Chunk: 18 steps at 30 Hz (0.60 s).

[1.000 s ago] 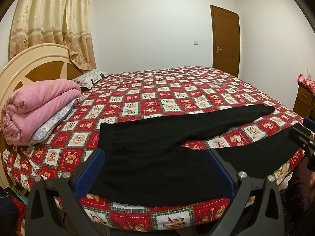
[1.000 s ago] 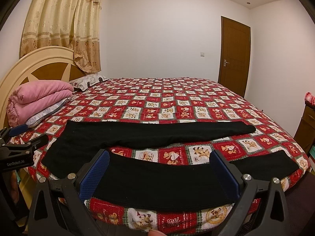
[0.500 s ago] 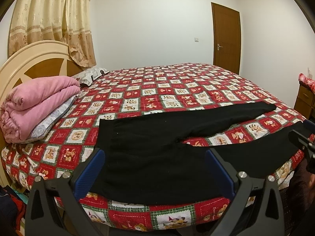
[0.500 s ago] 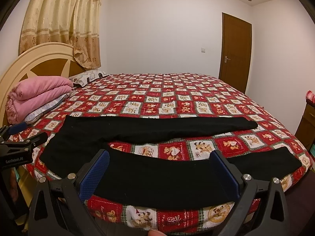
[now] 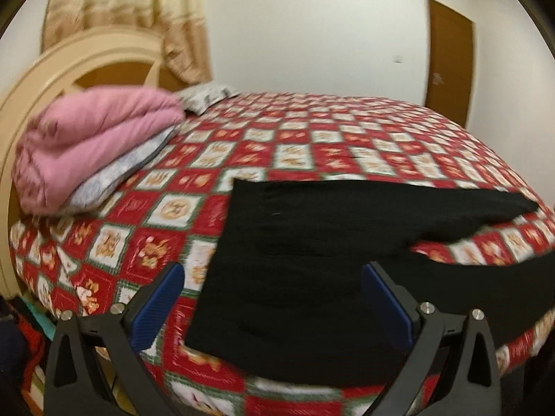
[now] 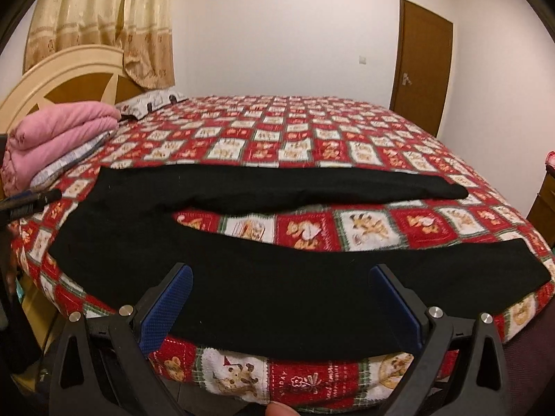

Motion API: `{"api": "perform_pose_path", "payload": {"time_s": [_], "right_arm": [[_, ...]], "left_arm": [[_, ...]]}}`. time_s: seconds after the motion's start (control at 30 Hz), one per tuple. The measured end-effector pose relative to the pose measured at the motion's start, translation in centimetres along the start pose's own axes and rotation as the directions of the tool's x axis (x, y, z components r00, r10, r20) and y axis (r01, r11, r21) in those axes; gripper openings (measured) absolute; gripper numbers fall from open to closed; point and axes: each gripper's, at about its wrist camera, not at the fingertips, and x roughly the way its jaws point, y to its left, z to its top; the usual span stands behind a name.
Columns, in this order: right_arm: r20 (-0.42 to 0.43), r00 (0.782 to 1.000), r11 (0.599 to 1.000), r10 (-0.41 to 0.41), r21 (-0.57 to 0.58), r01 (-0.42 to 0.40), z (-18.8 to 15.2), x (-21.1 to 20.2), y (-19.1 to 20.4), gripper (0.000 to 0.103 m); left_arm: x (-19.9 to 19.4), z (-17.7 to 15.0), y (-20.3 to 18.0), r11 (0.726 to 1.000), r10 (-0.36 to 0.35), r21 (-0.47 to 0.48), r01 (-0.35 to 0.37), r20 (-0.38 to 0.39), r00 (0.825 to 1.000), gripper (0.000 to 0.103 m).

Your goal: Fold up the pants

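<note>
Black pants [image 5: 305, 253] lie flat on the red checked bedspread [image 5: 295, 152], waistband to the left, legs spread apart to the right. In the right wrist view the pants [image 6: 277, 287] run across the bed's near edge, with a strip of bedspread [image 6: 312, 228] between the two legs. My left gripper [image 5: 274, 298] is open and empty, just short of the waistband's near corner. My right gripper [image 6: 281, 298] is open and empty in front of the near leg. The left gripper's tip [image 6: 31, 201] shows at the left edge of the right wrist view.
A folded pink quilt [image 5: 86, 145] on a grey pillow lies at the bed's left by the cream headboard [image 5: 69, 66]. A patterned pillow [image 6: 152, 100] sits behind it. A brown door [image 6: 423, 66] stands at the back right, a dresser [image 6: 548, 187] at the far right.
The left wrist view has swung left and moved closer to the waistband, with motion blur. The right gripper has moved closer to the near leg. Both stay open.
</note>
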Motion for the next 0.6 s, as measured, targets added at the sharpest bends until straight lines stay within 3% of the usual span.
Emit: {"api": "perform_pose_path", "payload": {"time_s": [0.33,0.4,0.57,0.6], "right_arm": [[-0.032,0.999,0.998,0.027,-0.052,-0.028,1.3,4.0,-1.2,0.102],[-0.041,0.999,0.999,0.018,-0.051,-0.021,1.7,5.2,-2.4,0.102],[-0.069,0.997,0.999,-0.024,-0.030,0.022,2.9,7.4,-6.1,0.102],[-0.070,0.997,0.999,-0.026,-0.028,0.025,3.1,7.7,-6.6,0.102]], "left_arm": [[10.5,5.9,4.4,0.999,-0.030,-0.035,0.027,-0.092,0.995,0.101],[12.7,7.0,4.7,0.998,-0.058,-0.036,0.054,-0.116,0.992,0.088],[18.6,8.2,4.5,0.991,-0.132,-0.051,0.123,-0.216,0.968,0.080],[19.9,8.1,4.2,0.989,-0.147,-0.045,0.140,-0.248,0.958,0.073]]}}
